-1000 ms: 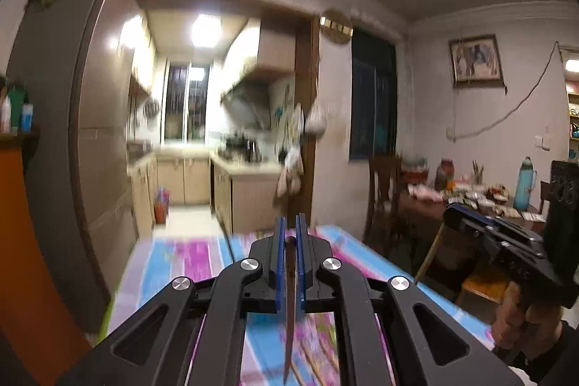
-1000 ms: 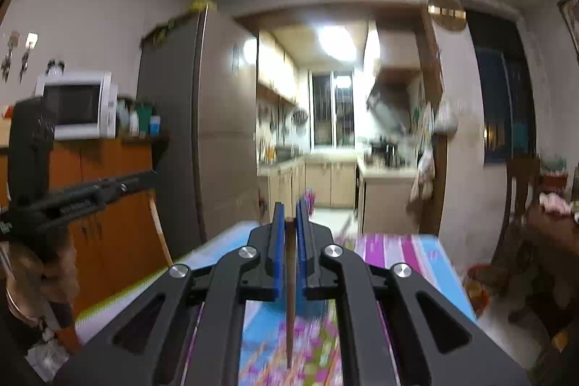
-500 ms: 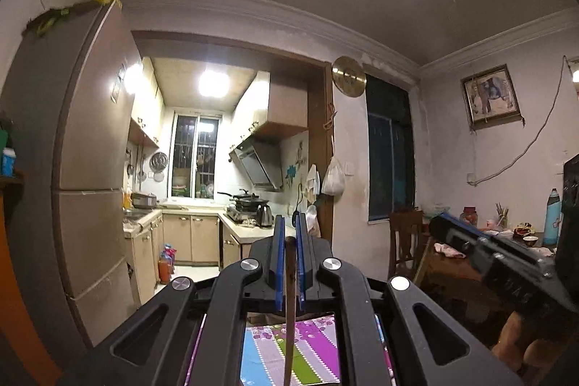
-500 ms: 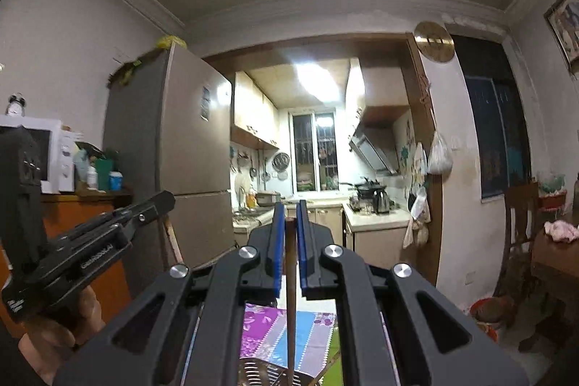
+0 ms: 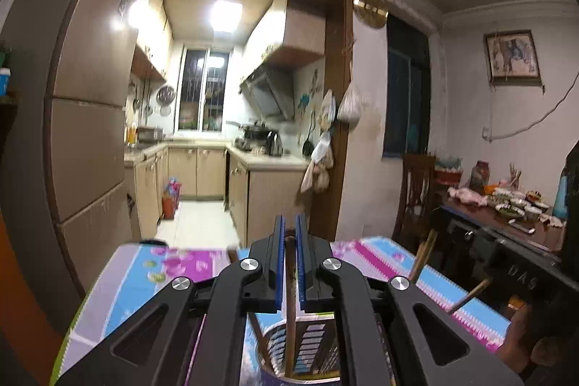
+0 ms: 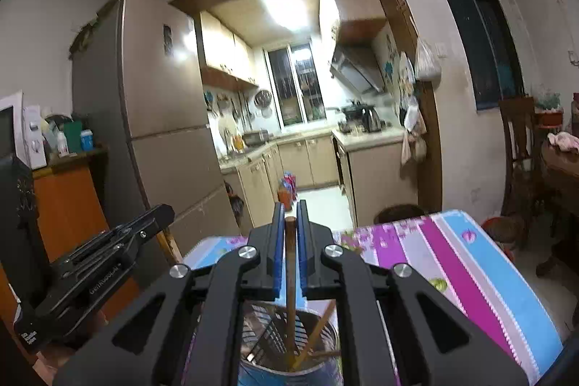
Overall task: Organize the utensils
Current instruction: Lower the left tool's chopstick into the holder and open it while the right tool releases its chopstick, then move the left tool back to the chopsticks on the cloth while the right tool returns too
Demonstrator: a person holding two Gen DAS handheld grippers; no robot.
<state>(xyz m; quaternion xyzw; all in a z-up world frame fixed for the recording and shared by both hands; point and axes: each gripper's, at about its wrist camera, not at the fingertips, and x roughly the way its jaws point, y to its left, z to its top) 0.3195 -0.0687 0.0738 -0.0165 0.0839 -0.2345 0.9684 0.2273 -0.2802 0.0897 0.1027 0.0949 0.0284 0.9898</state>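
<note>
My left gripper (image 5: 288,234) is shut on a brown chopstick (image 5: 289,313) that hangs straight down into a slotted metal utensil holder (image 5: 311,346) under the fingers. My right gripper (image 6: 289,223) is shut on another brown chopstick (image 6: 290,292), whose lower end is inside the same holder (image 6: 267,331). A lighter chopstick (image 6: 315,335) leans inside the holder. Each gripper shows in the other's view: the right one (image 5: 506,263) at the right edge, the left one (image 6: 90,277) at the left.
The holder stands on a table with a pink, blue and purple striped cloth (image 6: 452,270). A tall fridge (image 6: 155,118) and an orange cabinet (image 6: 68,205) stand to the left. A dining table with dishes (image 5: 506,208) and a wooden chair (image 5: 416,194) stand to the right.
Both grippers tilted up toward the ceiling, then came back down. The utensil holder now sits below both grippers, with both held chopsticks reaching into it.
</note>
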